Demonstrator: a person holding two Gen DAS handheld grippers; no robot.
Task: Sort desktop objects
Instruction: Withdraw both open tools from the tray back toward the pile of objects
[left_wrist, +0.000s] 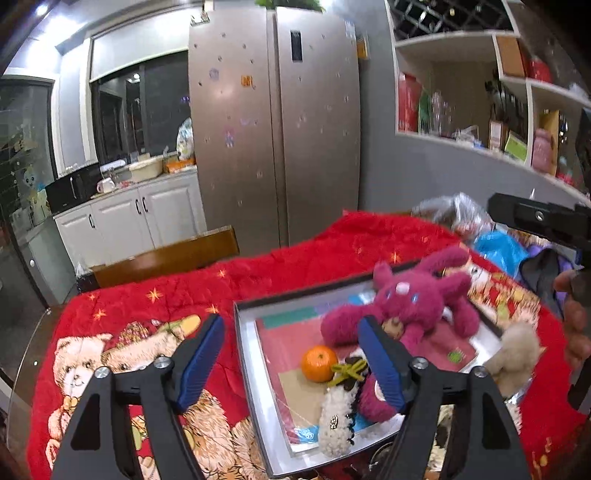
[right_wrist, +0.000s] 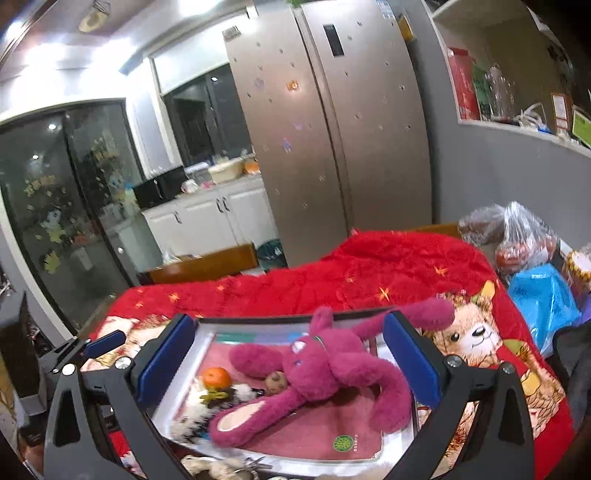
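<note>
My left claw (left_wrist: 291, 354) hangs above the shallow tray (left_wrist: 246, 354), its blue pads spread wide with nothing between them. My right claw (right_wrist: 290, 360) hovers over the same tray, pads also wide apart and empty. Inside the tray lies a magenta plush rabbit (right_wrist: 317, 373), one ear draped over the far rim. An orange (left_wrist: 318, 363) sits near the tray's left wall, beside a white fluffy toy (left_wrist: 336, 421). The tray rests on a red bear-print quilt (left_wrist: 155, 295).

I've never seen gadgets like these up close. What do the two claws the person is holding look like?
Both look alike. The left claw and right claw each have two matte black angular plastic arms with triangular cut-outs, silver screws at the joints, and flat blue ribbed pads on the inner faces. No cables or sleeves show.
</note>
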